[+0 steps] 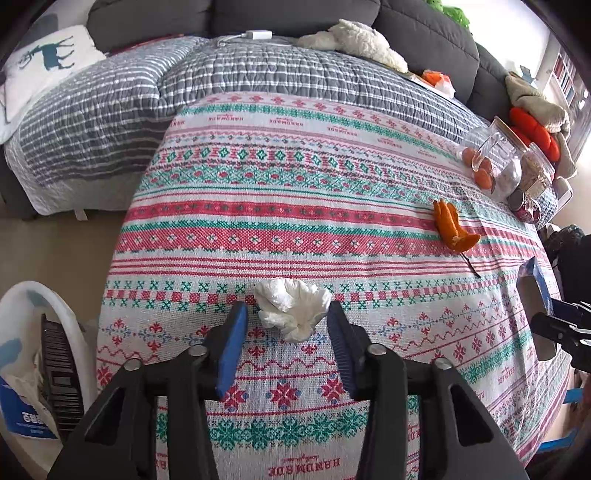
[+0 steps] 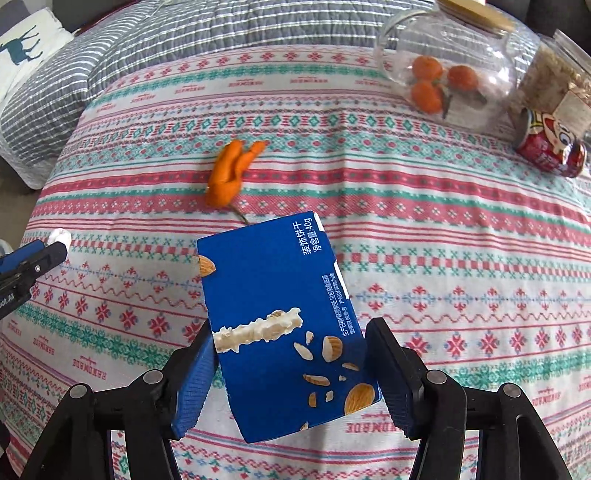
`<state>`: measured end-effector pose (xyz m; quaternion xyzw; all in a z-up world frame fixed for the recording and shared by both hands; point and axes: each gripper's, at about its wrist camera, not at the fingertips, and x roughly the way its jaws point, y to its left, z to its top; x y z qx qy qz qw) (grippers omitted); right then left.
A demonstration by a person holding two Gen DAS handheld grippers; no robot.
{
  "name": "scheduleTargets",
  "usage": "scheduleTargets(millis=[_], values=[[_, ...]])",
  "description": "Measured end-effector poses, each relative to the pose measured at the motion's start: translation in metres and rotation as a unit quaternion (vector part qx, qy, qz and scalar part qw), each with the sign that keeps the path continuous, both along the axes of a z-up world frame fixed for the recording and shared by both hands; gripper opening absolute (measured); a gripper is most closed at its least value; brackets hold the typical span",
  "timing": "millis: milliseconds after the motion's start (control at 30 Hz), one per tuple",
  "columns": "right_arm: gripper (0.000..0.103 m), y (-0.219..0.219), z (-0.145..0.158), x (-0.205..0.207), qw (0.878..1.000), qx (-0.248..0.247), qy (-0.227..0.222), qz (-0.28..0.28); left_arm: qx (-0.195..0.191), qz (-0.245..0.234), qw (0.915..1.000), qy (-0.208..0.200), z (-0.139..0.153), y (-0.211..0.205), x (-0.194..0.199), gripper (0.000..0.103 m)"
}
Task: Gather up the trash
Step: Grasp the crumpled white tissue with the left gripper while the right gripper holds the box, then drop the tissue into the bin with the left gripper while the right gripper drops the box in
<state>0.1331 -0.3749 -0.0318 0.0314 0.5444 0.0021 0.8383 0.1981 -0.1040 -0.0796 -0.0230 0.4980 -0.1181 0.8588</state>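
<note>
Crumpled tissue (image 1: pixel 293 307) lies on the patterned tabletop (image 1: pixel 295 221), just ahead of the left gripper (image 1: pixel 286 325), whose fingers stand spread on either side of it. Right gripper (image 2: pixel 286 354) clamps a blue biscuit box (image 2: pixel 280 325) (held tilted above the cloth), with orange peel (image 2: pixel 229 173) lying beyond it.

- Dark grey sofa (image 1: pixel 295 14) along the far side.
- Grey-and-white striped quilt (image 1: pixel 110 110) draped over its seat.
- White cushion (image 1: pixel 40 62), teal deer print, at left.
- Beige floor (image 1: pixel 55 243) below.
- Bright daylight from the right.
</note>
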Motion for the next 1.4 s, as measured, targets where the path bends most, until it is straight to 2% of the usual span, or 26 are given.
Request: scheduleTargets(millis=[33,67,200,600,1000,1400], values=[[0.068,-0.001,0.0,0.0,1.0,0.0,0.0,0.0,0.002,0.002,1.0,-0.003,-0.001,0.001,0.0,0.036],[0.068,-0.001,0.0,-0.001,1.0,-0.001,0.0,0.0,0.003,0.002,1.0,-0.005,-0.001,0.001,0.001,0.029],[0.068,0.0,0.001,-0.002,1.0,-0.004,-0.001,0.004,-0.002,-0.003,1.0,-0.004,0.001,0.003,0.0,0.023],[0.068,0.018,0.017,-0.003,1.0,0.011,-0.024,0.009,-0.011,-0.008,0.9998,-0.015,0.031,0.022,-0.023,0.022],[0.068,0.088,0.025,0.008,0.996,0.041,-0.037,0.065,0.008,0.038,0.9989,-0.026,0.052,0.103,-0.049,0.022],[0.068,0.164,0.02,0.016,0.99,0.053,-0.039,0.124,0.015,0.101,0.9947,-0.007,0.049,0.175,-0.063,0.023]])
